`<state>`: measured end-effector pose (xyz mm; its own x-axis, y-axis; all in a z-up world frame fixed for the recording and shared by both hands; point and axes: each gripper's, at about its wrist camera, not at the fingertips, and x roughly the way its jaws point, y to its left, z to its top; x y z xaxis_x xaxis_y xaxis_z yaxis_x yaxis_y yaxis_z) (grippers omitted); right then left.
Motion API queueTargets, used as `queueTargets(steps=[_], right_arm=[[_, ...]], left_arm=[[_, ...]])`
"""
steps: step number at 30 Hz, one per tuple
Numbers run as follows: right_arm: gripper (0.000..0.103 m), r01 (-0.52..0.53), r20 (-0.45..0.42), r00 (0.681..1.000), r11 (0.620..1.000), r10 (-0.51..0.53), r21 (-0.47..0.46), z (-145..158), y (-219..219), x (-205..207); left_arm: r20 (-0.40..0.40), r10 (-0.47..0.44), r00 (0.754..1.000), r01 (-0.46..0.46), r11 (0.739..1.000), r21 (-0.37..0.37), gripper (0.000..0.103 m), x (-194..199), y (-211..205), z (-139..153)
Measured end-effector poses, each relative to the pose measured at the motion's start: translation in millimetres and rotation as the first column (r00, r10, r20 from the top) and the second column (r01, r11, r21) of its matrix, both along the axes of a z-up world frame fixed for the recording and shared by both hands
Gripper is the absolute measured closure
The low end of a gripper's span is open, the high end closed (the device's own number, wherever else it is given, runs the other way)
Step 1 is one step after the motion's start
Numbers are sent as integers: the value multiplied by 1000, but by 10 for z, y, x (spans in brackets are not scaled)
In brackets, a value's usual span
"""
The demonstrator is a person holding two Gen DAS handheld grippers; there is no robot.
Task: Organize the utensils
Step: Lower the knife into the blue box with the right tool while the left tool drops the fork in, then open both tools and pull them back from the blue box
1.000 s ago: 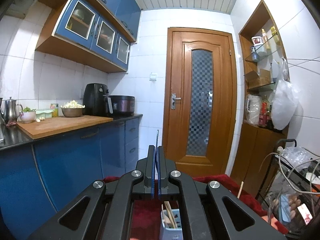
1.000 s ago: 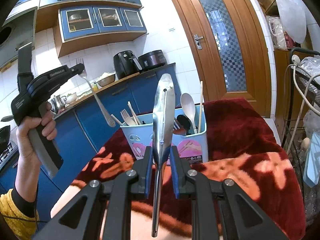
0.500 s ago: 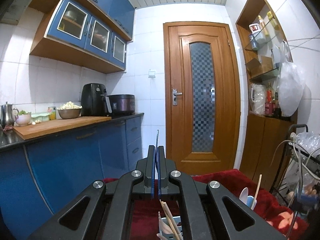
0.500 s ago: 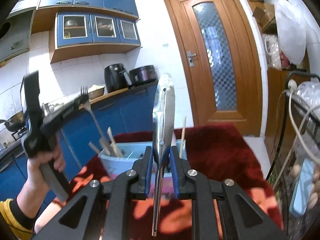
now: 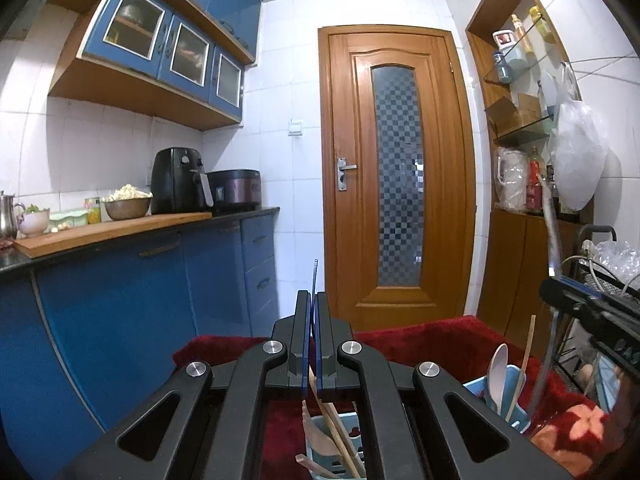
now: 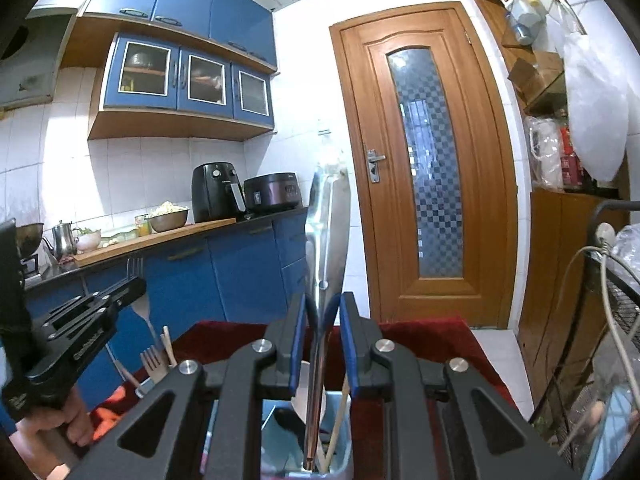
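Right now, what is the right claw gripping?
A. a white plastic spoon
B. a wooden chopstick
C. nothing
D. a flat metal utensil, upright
D: the right claw is clamped on a flat metal utensil held upright, its lower end over the blue utensil holder.

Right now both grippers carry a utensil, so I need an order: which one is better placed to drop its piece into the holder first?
Probably right. The right gripper holds the metal spatula upright, its handle end already dipping into the blue holder. The left gripper holds its fork higher.
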<state>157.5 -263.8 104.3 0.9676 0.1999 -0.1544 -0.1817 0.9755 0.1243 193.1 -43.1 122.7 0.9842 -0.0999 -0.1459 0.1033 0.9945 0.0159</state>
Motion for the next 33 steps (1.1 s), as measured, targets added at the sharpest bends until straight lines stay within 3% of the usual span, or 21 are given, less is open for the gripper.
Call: queueTargets(steps=[6, 13, 17, 21, 24, 31, 33], right_arm=[[84, 2, -30, 1000, 999, -3, -47, -215, 68, 94], [83, -47, -111, 993, 999, 45, -17, -344, 7, 104], [80, -59, -119, 991, 998, 55, -23, -348, 9, 76], [70, -73, -115, 991, 997, 72, -2, -318, -2, 33], [64, -83, -110, 990, 996, 84, 17, -275, -7, -13], [61, -102, -101, 989, 994, 105, 39, -134, 15, -185], [57, -103, -96, 990, 994, 106, 31, -91, 36, -266]], left_arm=[[-25, -13, 1000, 13, 1000, -12, 102, 25, -1, -99], [-73, -11, 997, 8, 999, -41, 99, 58, 20, -202], [-113, -26, 993, 19, 998, -63, 88, 82, 30, -226], [-124, -39, 992, 33, 998, -51, 68, 51, -12, -217], [-128, -52, 990, 45, 998, -54, 63, 4, -19, -195], [-135, -85, 987, 73, 993, -91, 50, -233, 62, -39], [-136, -81, 987, 70, 994, -86, 43, -341, 82, 13]])
